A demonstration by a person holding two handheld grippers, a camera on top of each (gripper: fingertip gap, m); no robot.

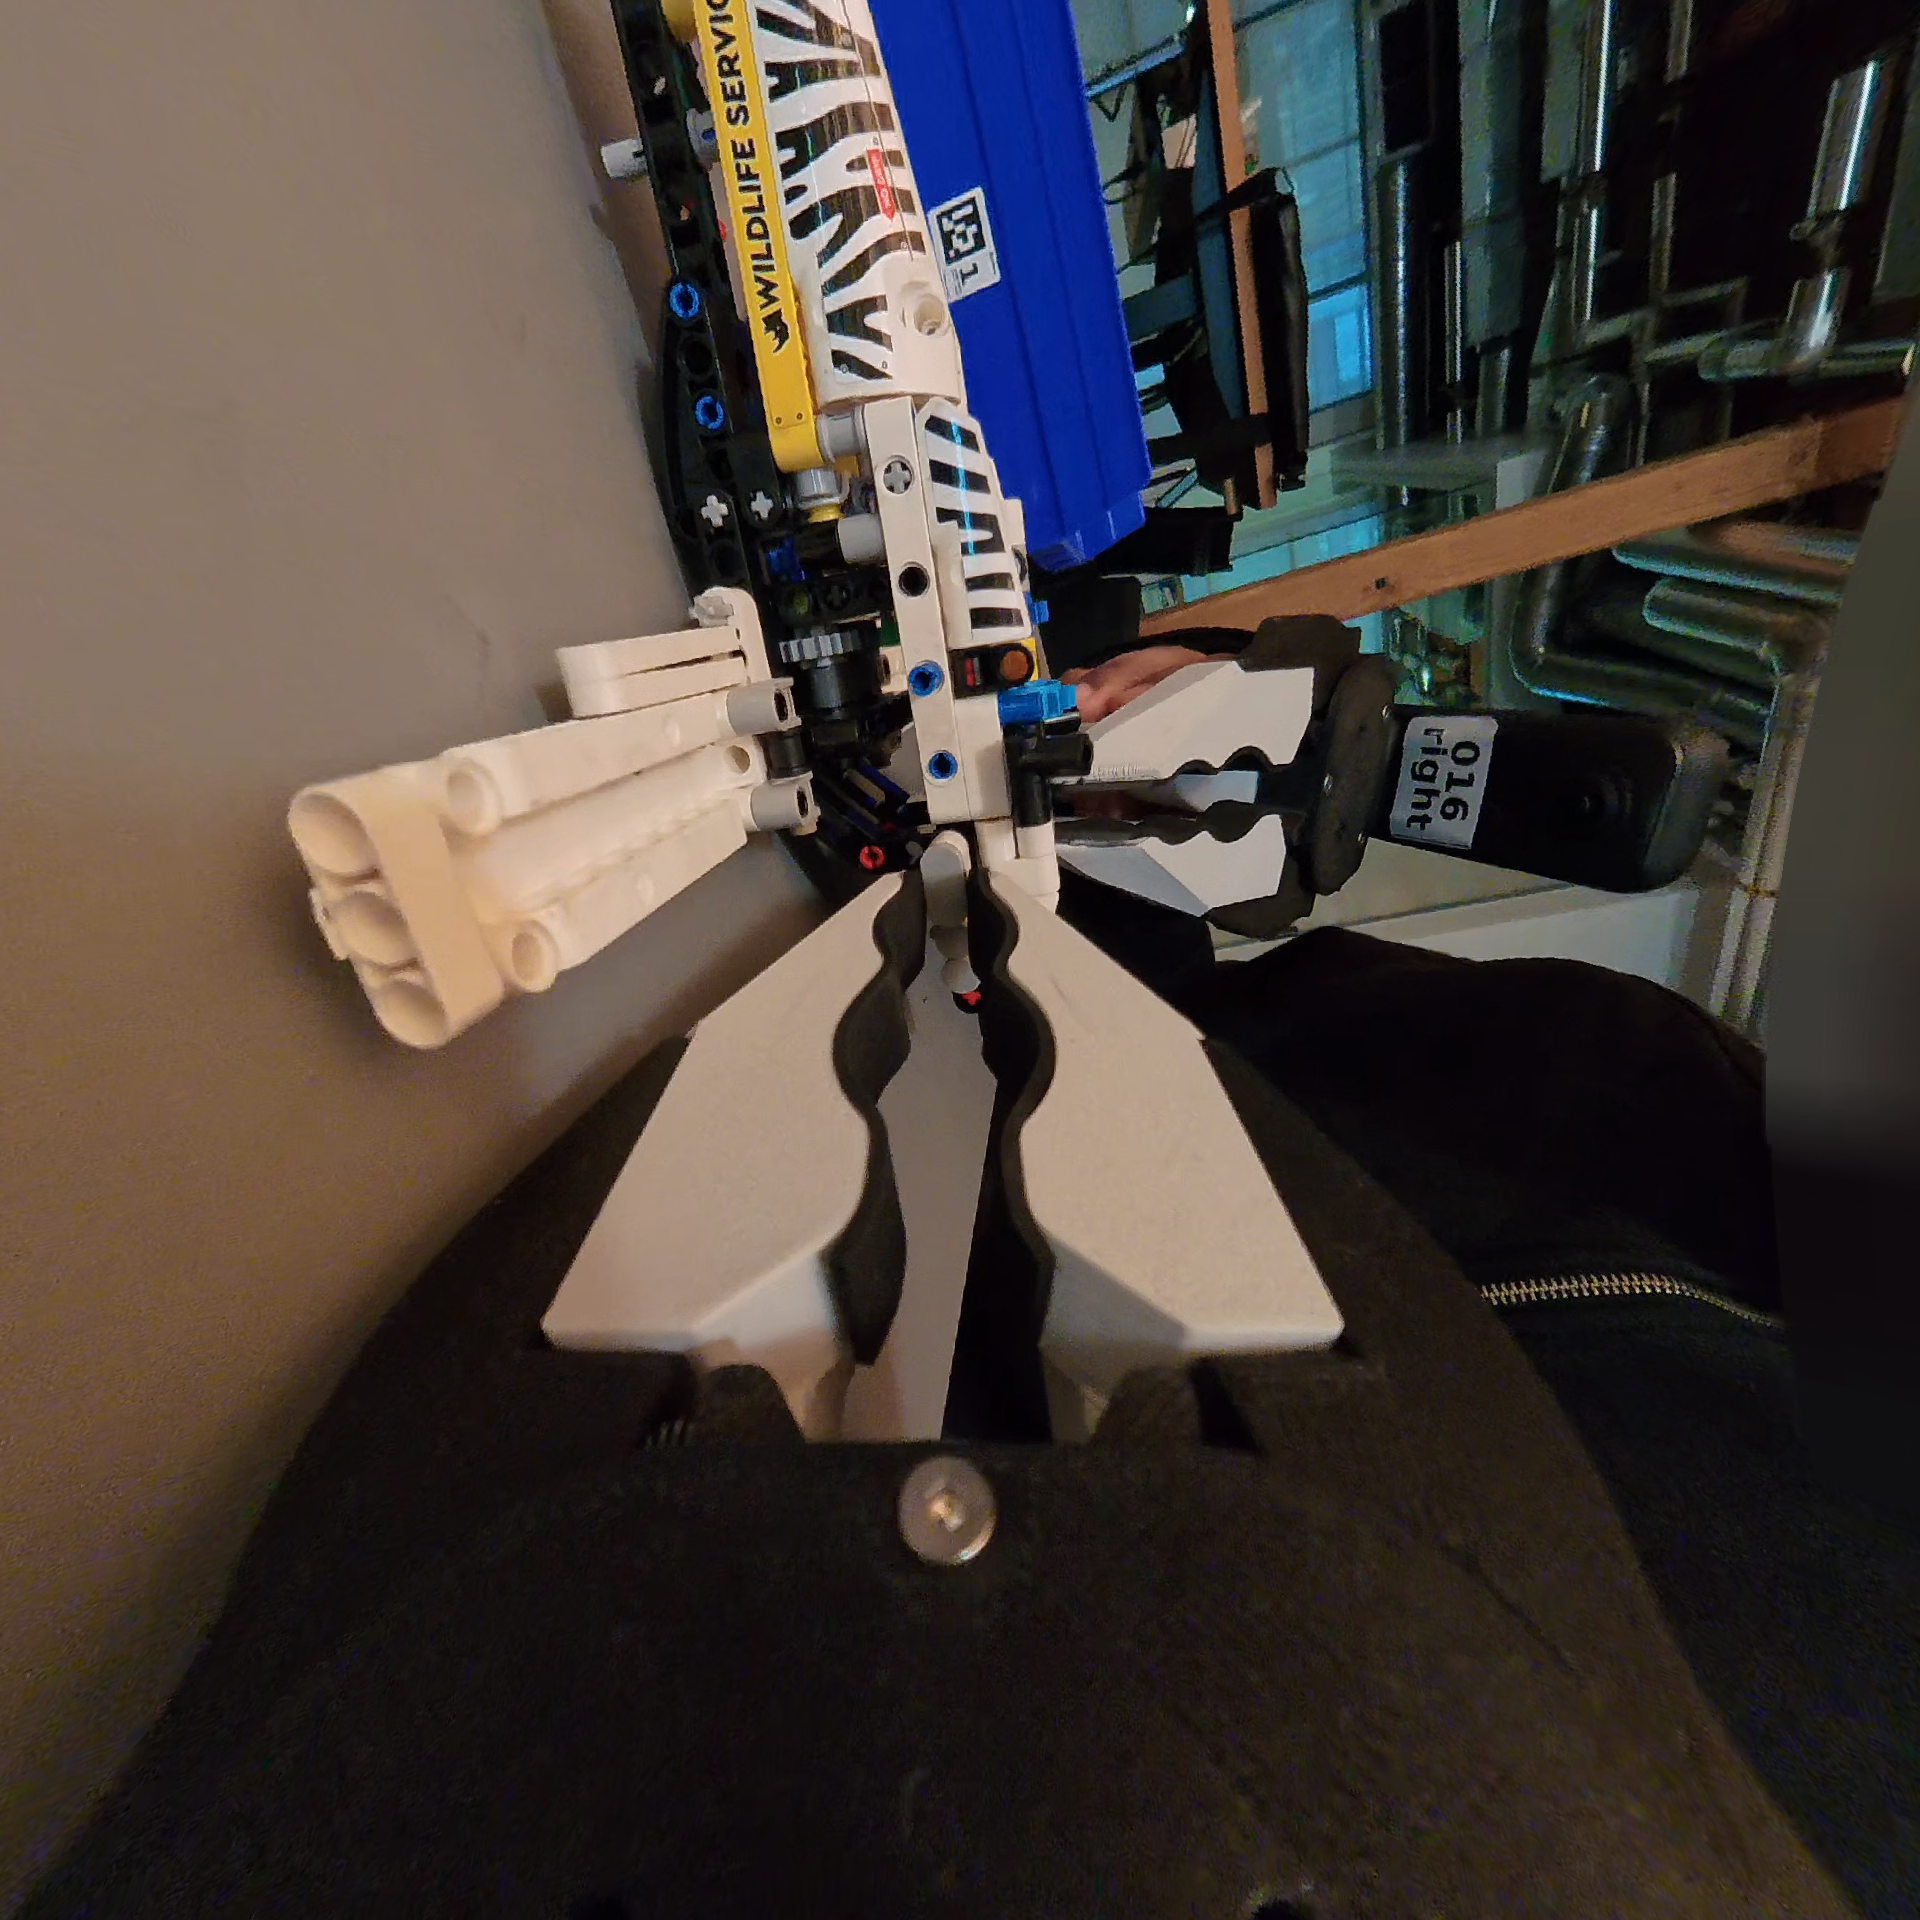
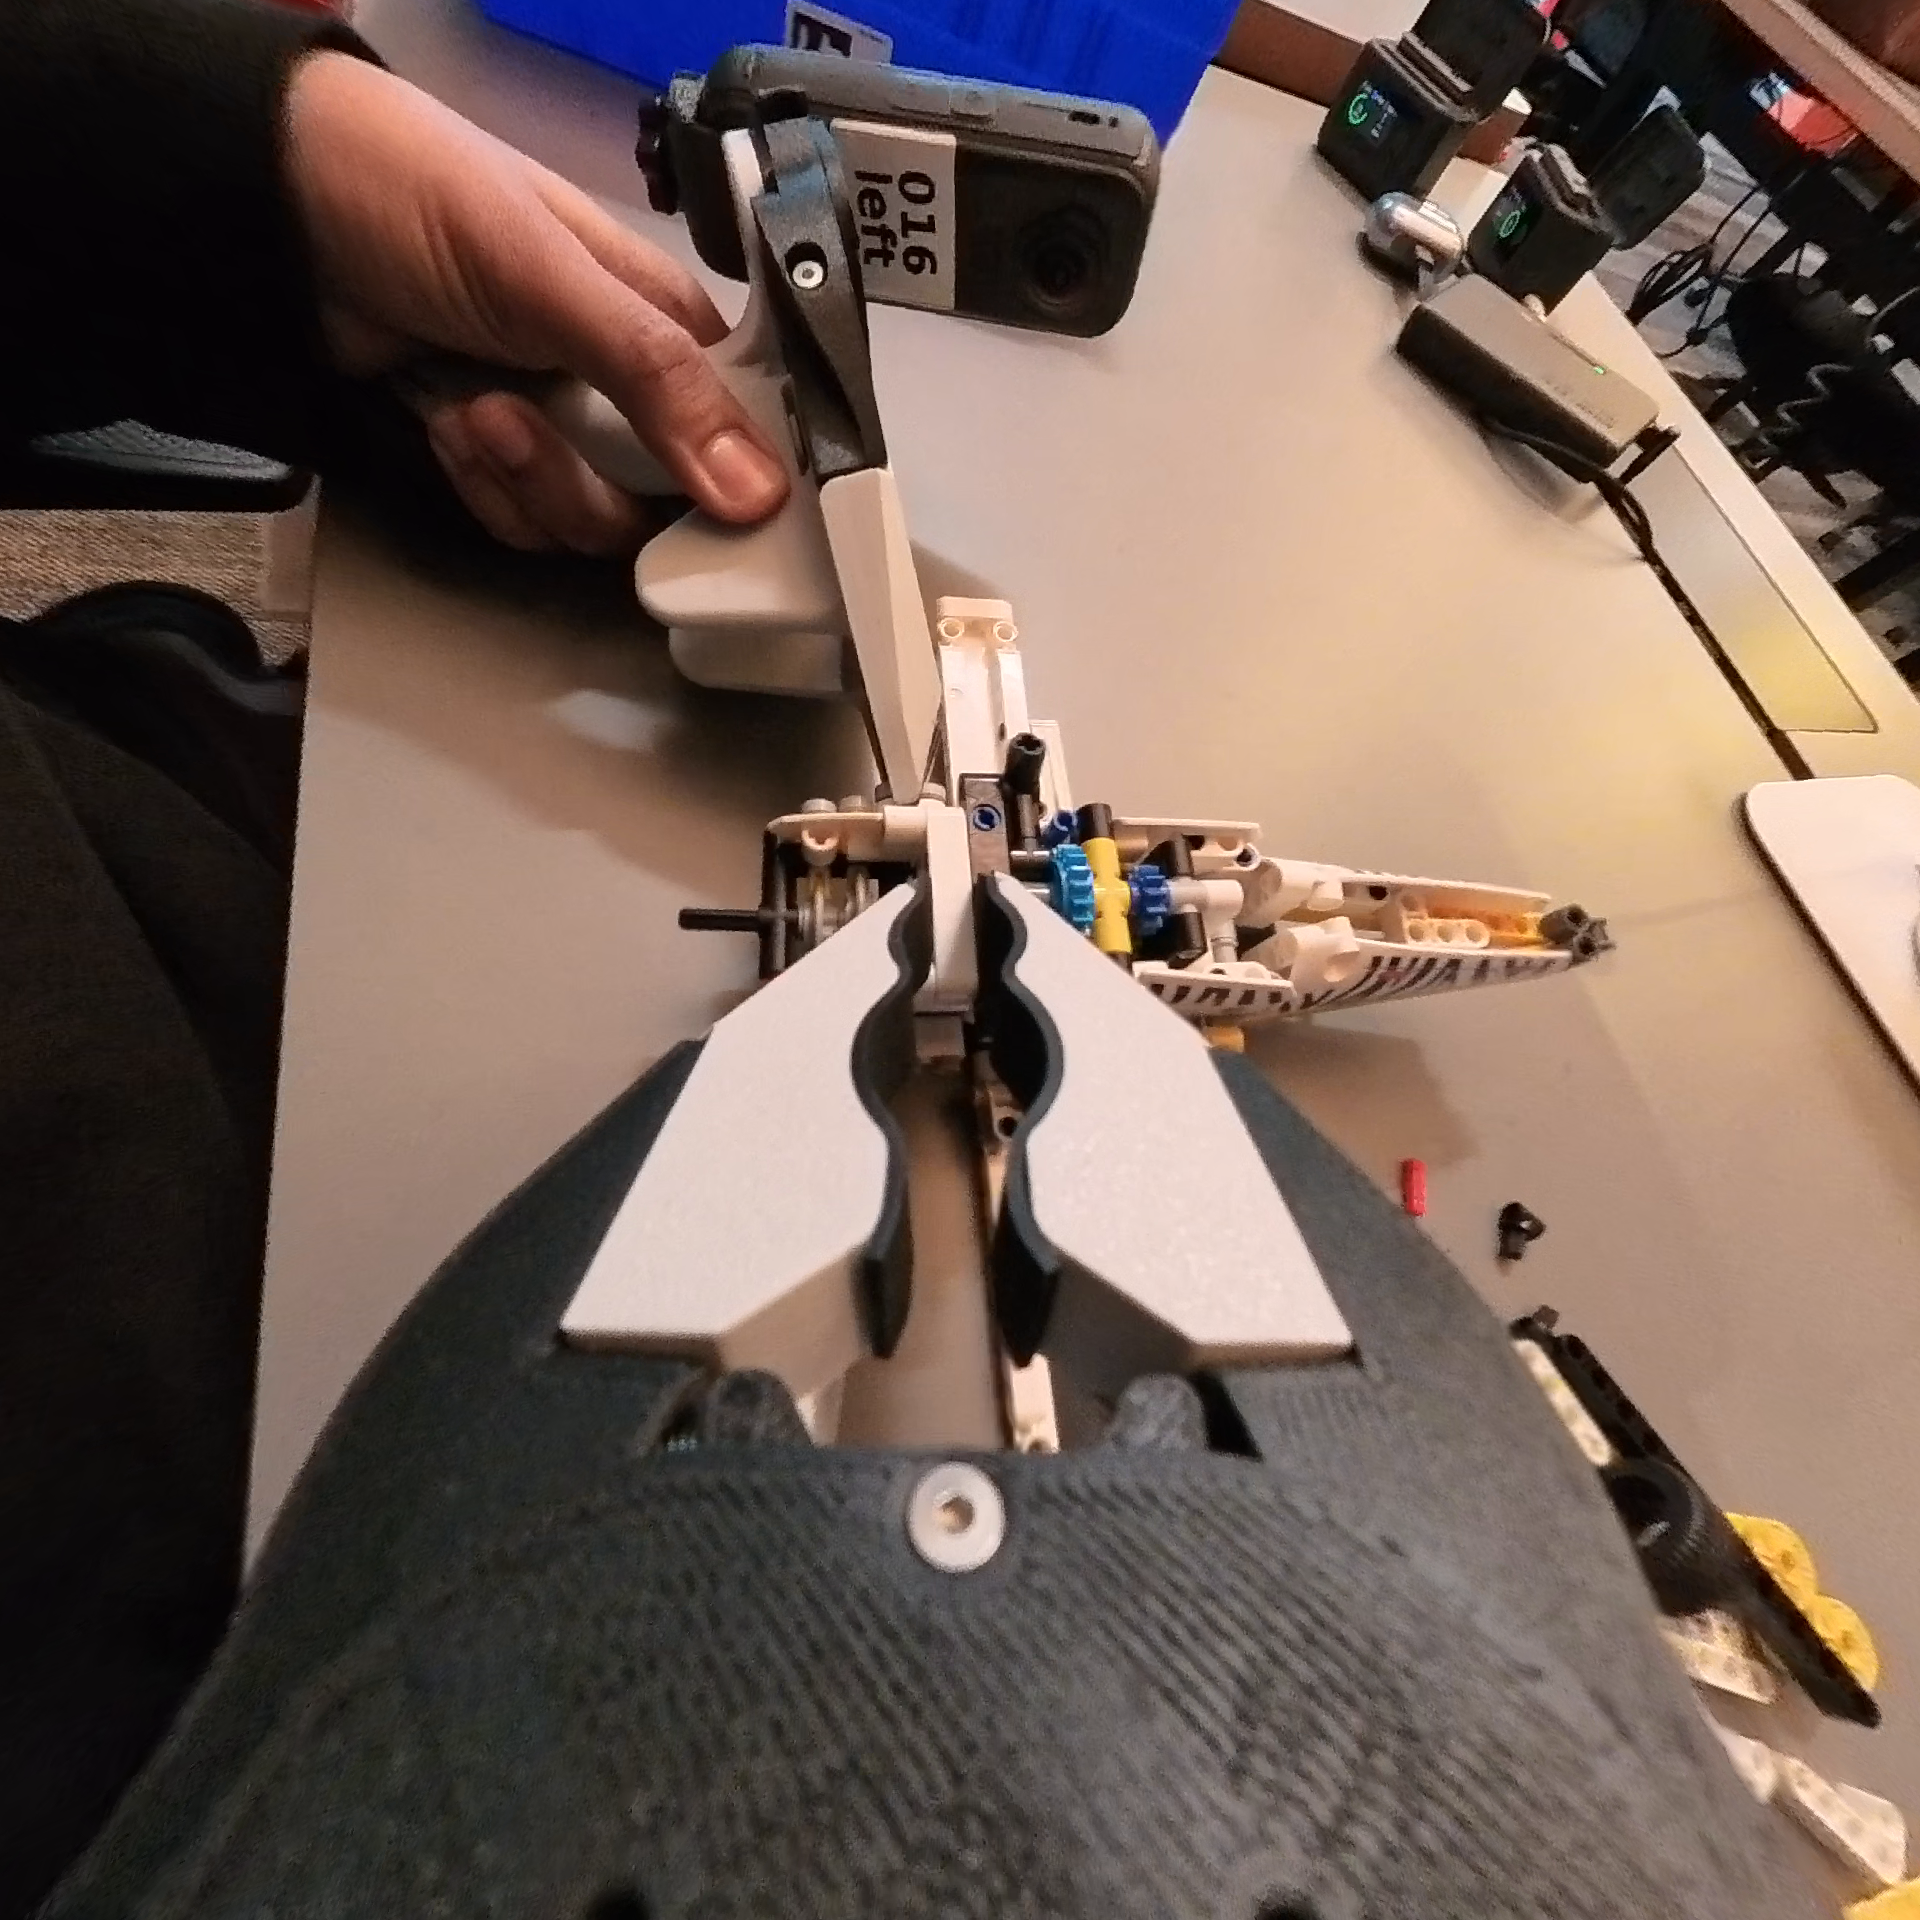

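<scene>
A brick-built toy model point(image 1: 935, 623) with white zebra-striped panels, a yellow beam and a black frame lies on the grey table point(image 1: 260, 520). My left gripper point(image 1: 945, 894) is shut on a thin white beam at the model's near end, with both dark pads pressing on it. In the right wrist view the model point(image 2: 1299, 925) shows blue gears and a yellow connector. My right gripper point(image 2: 948, 935) is shut on a white upright beam of the model. The left gripper point(image 2: 914, 795) comes down onto the same end from behind. The right gripper point(image 1: 1081, 805) also shows in the left wrist view, at the model's side.
A blue bin point(image 2: 987, 42) stands at the table's back. A red pin point(image 2: 1413, 1184), a black pin point(image 2: 1519, 1228) and a black beam with yellow pieces point(image 2: 1704, 1538) lie at the right. Small cameras point(image 2: 1455, 94) and a grey box point(image 2: 1527, 374) stand at the back right. A hand point(image 2: 499, 312) holds the left gripper. My two grippers' fingertips are within a few centimetres of each other.
</scene>
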